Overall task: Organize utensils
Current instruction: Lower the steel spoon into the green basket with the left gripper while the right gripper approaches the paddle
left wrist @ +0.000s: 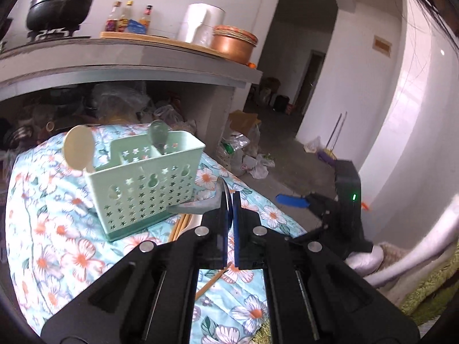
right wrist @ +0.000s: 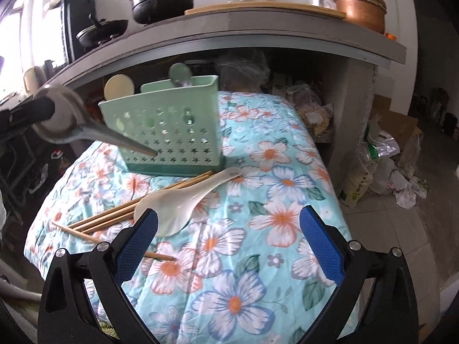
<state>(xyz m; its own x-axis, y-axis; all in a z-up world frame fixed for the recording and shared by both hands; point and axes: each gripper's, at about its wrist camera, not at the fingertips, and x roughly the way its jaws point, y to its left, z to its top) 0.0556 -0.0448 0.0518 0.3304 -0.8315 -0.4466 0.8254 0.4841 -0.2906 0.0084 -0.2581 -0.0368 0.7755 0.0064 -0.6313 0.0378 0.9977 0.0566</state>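
Note:
A mint-green perforated utensil caddy (left wrist: 143,183) (right wrist: 169,132) stands on the floral cloth. A cream spoon (left wrist: 79,147) (right wrist: 119,87) and a green spoon (left wrist: 159,134) (right wrist: 180,73) stand in it. My left gripper (left wrist: 229,200) is shut on a grey spoon (left wrist: 198,205), seen held in the air left of the caddy in the right wrist view (right wrist: 68,120). My right gripper (right wrist: 229,240) is open and empty, just in front of a white spoon (right wrist: 183,200) lying on the cloth. Wooden chopsticks (right wrist: 129,209) (left wrist: 179,226) lie beside the white spoon.
The floral cloth (right wrist: 258,229) covers a raised surface under a concrete shelf (right wrist: 258,31) holding pots, bottles and a copper bowl (right wrist: 360,8). Bags and clutter (right wrist: 381,166) lie on the floor at the right. The right gripper's body (left wrist: 344,200) shows in the left wrist view.

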